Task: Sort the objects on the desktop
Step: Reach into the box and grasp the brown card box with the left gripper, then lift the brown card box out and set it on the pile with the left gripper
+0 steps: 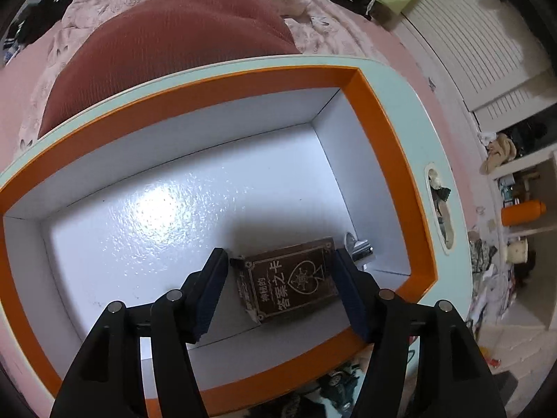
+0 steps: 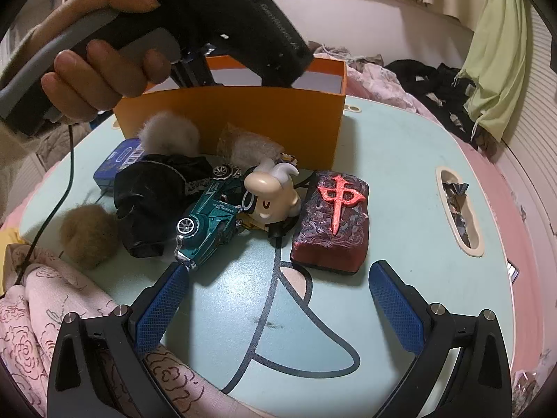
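In the left wrist view my left gripper (image 1: 280,271) is open inside the orange box (image 1: 383,111), its jaws either side of a brown card deck box (image 1: 292,284) lying on the white floor. A small silver object (image 1: 357,245) lies beside the deck. In the right wrist view my right gripper (image 2: 278,296) is open and empty above the pale blue table (image 2: 400,181). Ahead lie a red mahjong-tile block (image 2: 330,219), a teal toy car (image 2: 205,223), a cream horned figurine (image 2: 271,191), a black cloth (image 2: 153,202), fluffy pom-poms (image 2: 87,237) and a blue tin (image 2: 116,162).
The orange box (image 2: 243,122) stands at the table's far side, with the hand-held left gripper body (image 2: 243,17) over it. Pink floral bedding (image 2: 52,313) lies at the near left. The table has a handle slot (image 2: 459,209) at the right. A red cushion (image 1: 167,48) lies beyond the box.
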